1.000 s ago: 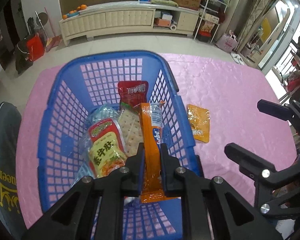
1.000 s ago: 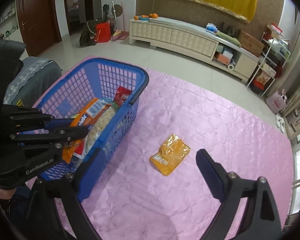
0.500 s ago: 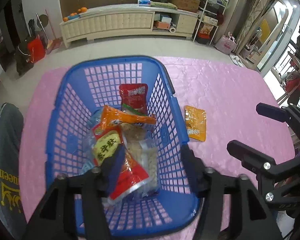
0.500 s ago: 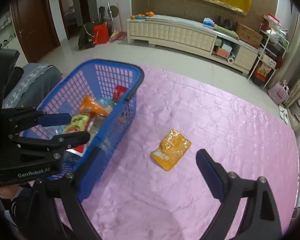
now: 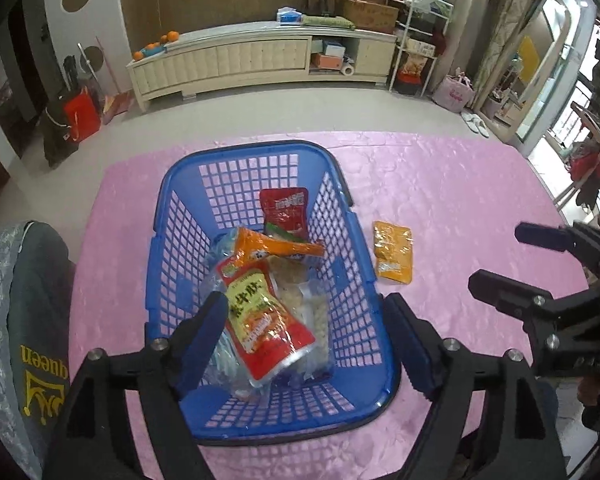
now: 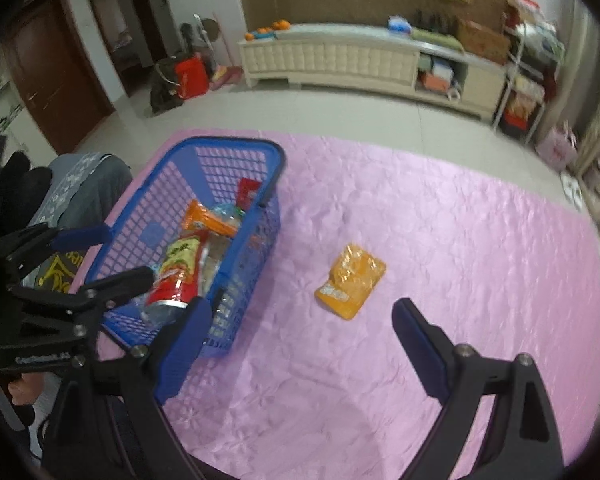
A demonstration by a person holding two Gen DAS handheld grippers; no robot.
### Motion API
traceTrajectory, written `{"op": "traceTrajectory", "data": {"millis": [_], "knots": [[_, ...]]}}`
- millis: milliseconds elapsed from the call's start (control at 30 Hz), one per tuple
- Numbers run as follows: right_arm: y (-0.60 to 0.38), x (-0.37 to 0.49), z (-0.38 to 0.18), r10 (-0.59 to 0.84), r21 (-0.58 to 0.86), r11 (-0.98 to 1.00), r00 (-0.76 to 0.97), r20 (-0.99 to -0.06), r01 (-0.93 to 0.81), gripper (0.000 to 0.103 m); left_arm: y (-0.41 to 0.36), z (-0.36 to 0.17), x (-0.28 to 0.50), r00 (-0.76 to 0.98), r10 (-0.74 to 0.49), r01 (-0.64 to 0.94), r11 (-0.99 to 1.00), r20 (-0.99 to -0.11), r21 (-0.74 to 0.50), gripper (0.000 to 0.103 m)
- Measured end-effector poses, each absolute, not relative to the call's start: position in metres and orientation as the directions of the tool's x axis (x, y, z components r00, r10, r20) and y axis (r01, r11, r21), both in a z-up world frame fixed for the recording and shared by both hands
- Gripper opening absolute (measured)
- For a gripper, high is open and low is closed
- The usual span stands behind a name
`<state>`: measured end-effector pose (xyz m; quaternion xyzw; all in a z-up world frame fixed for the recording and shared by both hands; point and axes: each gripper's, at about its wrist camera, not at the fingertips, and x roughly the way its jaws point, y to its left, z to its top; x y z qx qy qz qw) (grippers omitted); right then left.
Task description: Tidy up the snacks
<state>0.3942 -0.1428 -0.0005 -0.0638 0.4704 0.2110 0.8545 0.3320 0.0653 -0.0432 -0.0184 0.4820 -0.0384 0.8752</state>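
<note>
A blue plastic basket (image 5: 162, 240) stands on the pink table cover and holds several snack packets: an orange bar (image 5: 278, 245), a red and yellow pouch (image 5: 260, 320), a red pouch (image 5: 286, 210) and clear cracker packs. My left gripper (image 5: 306, 318) is open and empty above the basket's near end. One orange-yellow packet (image 5: 393, 251) lies flat on the cover just right of the basket; it also shows in the right wrist view (image 6: 350, 280). My right gripper (image 6: 300, 330) is open and empty, above the cover near that packet.
The pink cover (image 6: 460, 240) spreads wide to the right of the basket. A grey cushioned chair back (image 5: 16, 320) stands at the table's left edge. A long cream cabinet (image 5: 260, 60) and shelves stand across the floor, far behind.
My left gripper opened and let go of the orange bar, which now lies in the basket. It then pulled back and up. The right gripper stayed open near the packet.
</note>
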Motion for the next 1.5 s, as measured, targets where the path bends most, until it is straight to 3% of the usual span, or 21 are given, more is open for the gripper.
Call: {"op": "traceTrajectory", "data": {"millis": [267,600,800,1067,1267,1300,1333,1500], "knots": [[-0.158,0.447,-0.047,0.284,0.194,0.946,0.377,-0.881,-0.259,0.094,0.086,-0.080,0.383,0.486,-0.090,-0.030,0.992,-0.869,-0.120,0.078],[-0.146,0.506,-0.115,0.238,0.186,0.960,0.259,-0.936,-0.211,0.094,0.099,-0.107,0.420,0.436,-0.047,-0.040,0.997,-0.899,-0.072,0.078],[-0.136,0.525,-0.143,0.211,0.163,0.964,0.232,-0.949,-0.213,0.094,0.107,-0.112,0.425,0.425,-0.095,-0.041,0.991,-0.900,-0.124,0.078],[-0.146,0.520,-0.163,0.185,0.140,0.973,0.252,-0.950,-0.186,0.055,0.111,-0.108,0.423,0.452,-0.084,-0.044,0.992,-0.888,-0.116,0.078],[-0.147,0.501,-0.162,0.159,0.078,0.957,0.281,-0.946,-0.280,0.039,0.110,-0.108,0.417,0.454,-0.097,-0.057,0.989,-0.886,-0.138,0.078],[-0.147,0.495,-0.162,0.161,0.078,0.955,0.281,-0.946,-0.287,0.029,0.110,-0.109,0.415,0.453,-0.098,-0.059,0.988,-0.886,-0.139,0.078],[-0.147,0.491,-0.162,0.155,0.067,0.953,0.284,-0.946,-0.297,0.003,0.109,-0.110,0.413,0.453,-0.098,-0.059,0.988,-0.886,-0.139,0.078],[-0.152,0.477,-0.171,0.213,0.126,0.943,0.268,-0.939,-0.309,0.003,0.110,-0.106,0.402,0.454,-0.097,-0.059,0.989,-0.886,-0.139,0.078]]}}
